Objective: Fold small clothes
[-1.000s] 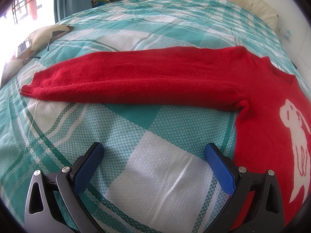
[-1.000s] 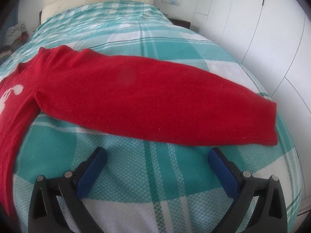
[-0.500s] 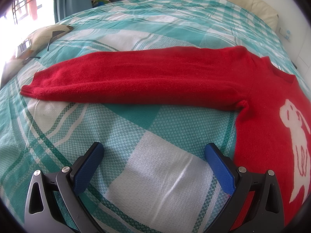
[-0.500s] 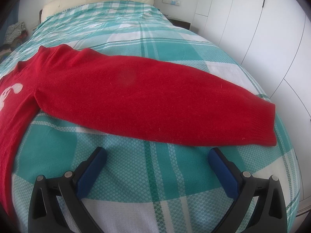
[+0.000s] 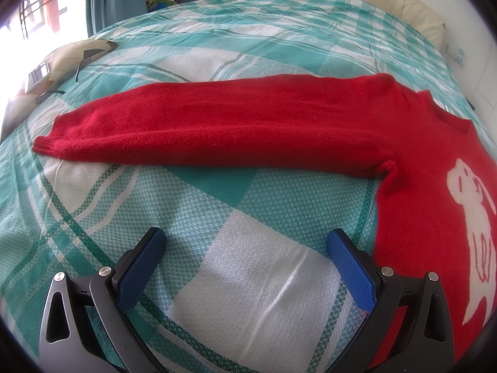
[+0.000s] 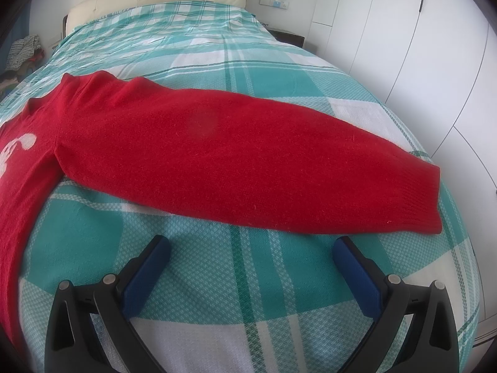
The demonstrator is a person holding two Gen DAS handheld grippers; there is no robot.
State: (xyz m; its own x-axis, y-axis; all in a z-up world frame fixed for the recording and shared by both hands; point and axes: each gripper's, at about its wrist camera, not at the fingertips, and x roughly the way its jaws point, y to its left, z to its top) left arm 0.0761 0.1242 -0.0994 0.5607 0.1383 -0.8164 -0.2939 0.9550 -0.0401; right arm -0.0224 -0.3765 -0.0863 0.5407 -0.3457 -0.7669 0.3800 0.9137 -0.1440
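Two grippers are held low over the bed, each with its jaws spread wide and nothing between them. The left gripper is aimed at the left sleeve; the right gripper is aimed at the right sleeve. The sweater is laid flat, face up, on the checked cover, with both sleeves stretched straight out to the sides and a white animal figure showing on the chest. No fold is yet made, so the task is judged to be at its very start.

Trouble is most likely at the pick. The knit looks thick and fuzzy, so only the top layer of a sleeve may be pinched, and the sleeve would then open or twist when carried across. The cover may be caught along with the wool if a finger is pushed too deep. The hem is out of both views, so its lie cannot be told.

Against the earlier frames, almost nothing is changed: both grippers are kept at the same spread and place, and the sweater is unmoved.
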